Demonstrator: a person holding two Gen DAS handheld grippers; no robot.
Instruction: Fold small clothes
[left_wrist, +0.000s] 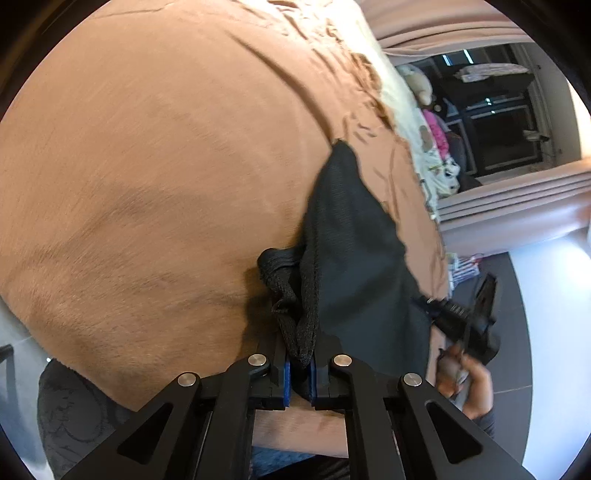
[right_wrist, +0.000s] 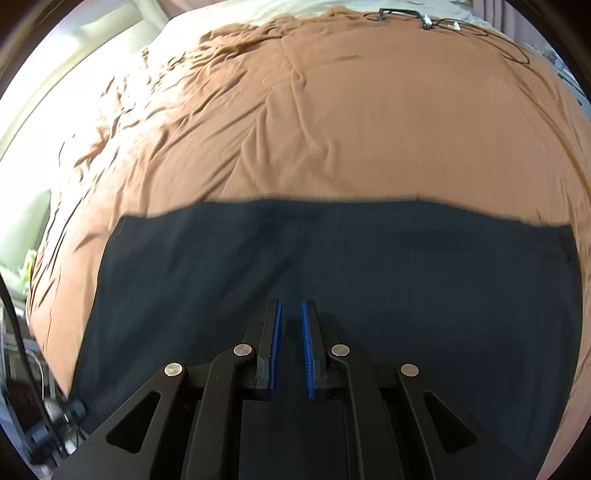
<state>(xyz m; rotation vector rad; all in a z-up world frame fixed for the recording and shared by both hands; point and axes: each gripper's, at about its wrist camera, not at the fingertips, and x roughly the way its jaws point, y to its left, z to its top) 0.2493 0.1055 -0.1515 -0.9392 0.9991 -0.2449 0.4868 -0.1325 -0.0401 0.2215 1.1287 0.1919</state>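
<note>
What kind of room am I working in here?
Most likely a bedroom: the dark garment lies on a bed under a brown blanket, with curtains beside a window and soft toys along the far edge.

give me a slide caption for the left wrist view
Left gripper pinching a black garment's bunched edge over a brown bedspread.

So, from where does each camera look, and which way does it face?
Left wrist: sits behind the left tongs, looks along them over the brown blanket; the tongs pinch the black cloth; a hand shows.
Right wrist: sits behind the right tongs, looks down over the cloth; the tongs stand apart.
Shared: cloth, blanket.
</note>
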